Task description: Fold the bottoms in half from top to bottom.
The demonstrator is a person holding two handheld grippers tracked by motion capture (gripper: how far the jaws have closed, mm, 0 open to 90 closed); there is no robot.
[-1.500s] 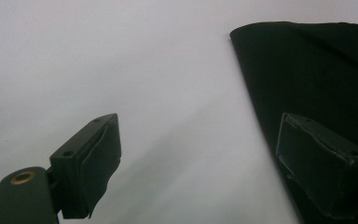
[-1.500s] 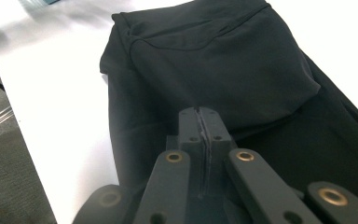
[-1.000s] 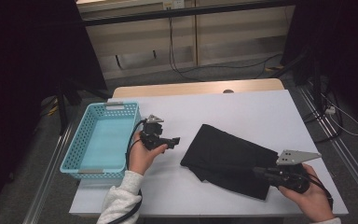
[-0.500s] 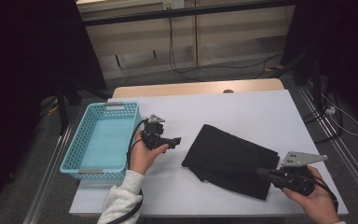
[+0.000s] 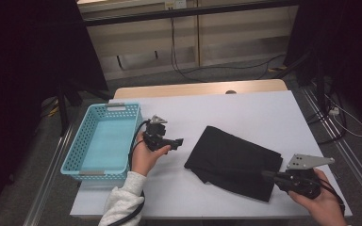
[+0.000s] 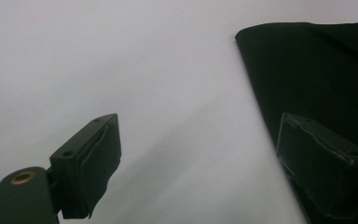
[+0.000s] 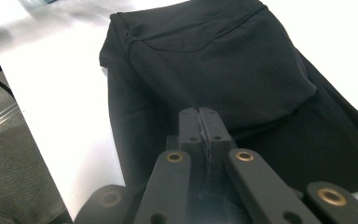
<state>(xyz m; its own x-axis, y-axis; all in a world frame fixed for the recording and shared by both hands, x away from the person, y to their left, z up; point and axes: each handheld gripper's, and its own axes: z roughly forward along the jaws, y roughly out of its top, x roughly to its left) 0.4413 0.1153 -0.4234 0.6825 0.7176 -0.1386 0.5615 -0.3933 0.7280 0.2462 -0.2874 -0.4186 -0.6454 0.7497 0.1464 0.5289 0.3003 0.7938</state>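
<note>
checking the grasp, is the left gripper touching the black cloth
Apart. The left gripper view shows the left gripper open over bare white table, with the black cloth off to one side.

The black cloth (image 5: pixel 233 161) near the table's front right corner looked soft, matt and smooth, with shallow folds. The table (image 5: pixel 245 110) had a matt white top, with a pale wood strip along its far edge. The blue basket (image 5: pixel 101 141) by the left edge was perforated plastic. The right gripper (image 7: pixel 199 122) looked like matt black plastic with brass-coloured fasteners.
</note>
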